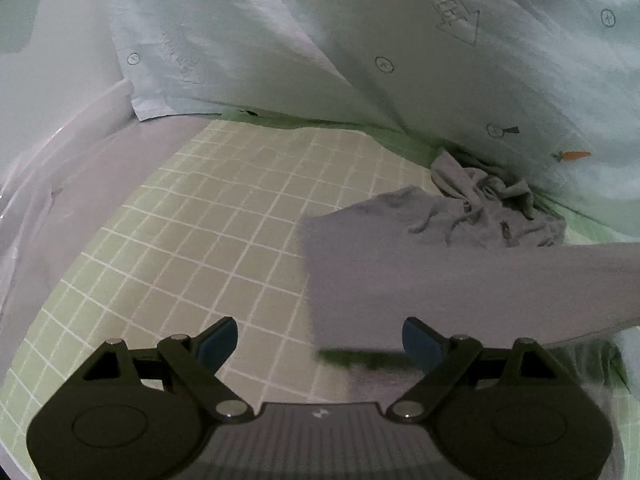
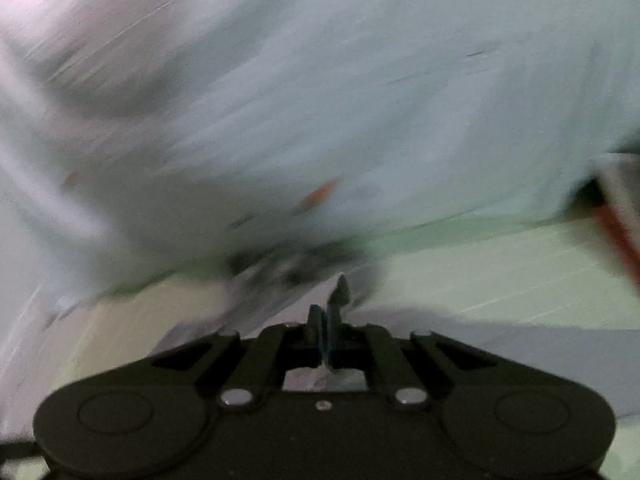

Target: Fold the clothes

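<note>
Right gripper clamped on a thin edge of grey cloth; view heavily blurred. Left gripper spread wide, holding nothing, above green grid sheet; grey garment stretched across its right finger, bunched end near carrot-print fabric behind. White cloth at left.

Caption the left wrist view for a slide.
Open left tool above the green grid mat, beside a grey garment, carrot-print fabric behind.

L gripper jaws wide apart; R gripper jaws pinched together.
</note>
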Motion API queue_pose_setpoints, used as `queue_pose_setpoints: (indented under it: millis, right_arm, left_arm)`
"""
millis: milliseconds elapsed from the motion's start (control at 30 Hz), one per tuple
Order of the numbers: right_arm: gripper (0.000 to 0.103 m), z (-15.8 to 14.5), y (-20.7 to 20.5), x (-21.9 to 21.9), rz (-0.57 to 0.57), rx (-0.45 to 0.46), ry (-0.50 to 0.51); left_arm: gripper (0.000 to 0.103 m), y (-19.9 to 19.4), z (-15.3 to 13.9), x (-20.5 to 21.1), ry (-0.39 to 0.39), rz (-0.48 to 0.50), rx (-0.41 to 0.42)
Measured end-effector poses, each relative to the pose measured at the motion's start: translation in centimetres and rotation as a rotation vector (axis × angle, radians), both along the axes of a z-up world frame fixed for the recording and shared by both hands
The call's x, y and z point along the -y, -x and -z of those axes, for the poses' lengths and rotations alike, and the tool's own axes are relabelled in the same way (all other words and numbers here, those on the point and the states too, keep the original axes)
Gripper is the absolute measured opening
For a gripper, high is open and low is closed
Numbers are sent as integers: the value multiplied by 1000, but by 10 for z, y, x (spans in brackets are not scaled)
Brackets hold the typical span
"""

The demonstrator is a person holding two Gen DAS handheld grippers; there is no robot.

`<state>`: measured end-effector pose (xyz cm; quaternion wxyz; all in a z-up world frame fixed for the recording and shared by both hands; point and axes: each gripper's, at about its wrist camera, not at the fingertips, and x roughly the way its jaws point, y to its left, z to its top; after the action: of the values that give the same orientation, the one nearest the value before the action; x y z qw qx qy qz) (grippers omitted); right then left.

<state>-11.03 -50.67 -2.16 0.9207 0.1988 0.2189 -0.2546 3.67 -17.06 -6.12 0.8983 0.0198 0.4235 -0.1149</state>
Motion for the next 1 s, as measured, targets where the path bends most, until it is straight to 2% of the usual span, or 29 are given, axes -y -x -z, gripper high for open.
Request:
queue_pose_setpoints:
  millis: [67,100,133,167,200,267,333,467,567,633,767,833,867,900,933,967,1000]
  right_arm:
    - [4,4,17,36,134,-11,14]
    - [10,11,24,54,175,-35,8]
    - [20,19,29,69,211,-65,-14]
    - [49,27,33,82,245,-92,-38]
    - [62,35,36,89,268,-107,-65]
    - [66,53,39,99,280,-123,-114]
    - [75,72,41,108,294,-143,-164]
    - [76,113,31,120,334,-240,-268]
    - [78,128,23,121,337,-287,-264]
    - [81,130,19,122,338,-287,-239]
    - [73,127,3,125,265,-275,-229]
    - [68,128,-10,120,231,-308,-189]
    - [58,127,-15,118,214,-320,-169]
    - [36,127,-18,116,185,-313,-160]
    - [29,126,-21,114,161,-309,-148]
    - [9,123,-22,111,150,-313,-128]
    - [6,119,-23,109,131,-315,-108]
  left_arm:
    - [90,-6,6,11,-7,-1,-8]
    - [90,-11,9,16,-15,-2,-17]
    - [90,-16,13,21,-22,-3,-26]
    - [90,-21,16,26,-29,-3,-34]
    - [90,-26,20,31,-39,0,-43]
    - [90,-38,28,41,-63,15,-60]
    - [90,-49,36,52,-86,30,-76]
    - [90,-71,52,72,-133,59,-110]
    - [90,-84,65,77,-161,48,-147]
    - [90,-91,73,79,-174,38,-167]
    - [90,-93,77,78,-179,26,-173]
    - [90,-95,79,78,-182,21,-176]
    - [90,-96,79,77,-183,18,-178]
    - [90,-96,80,77,-184,15,-179]
    - [90,-97,81,77,-185,12,-181]
    - [90,-98,82,77,-187,9,-183]
    - [90,-98,83,76,-186,4,-184]
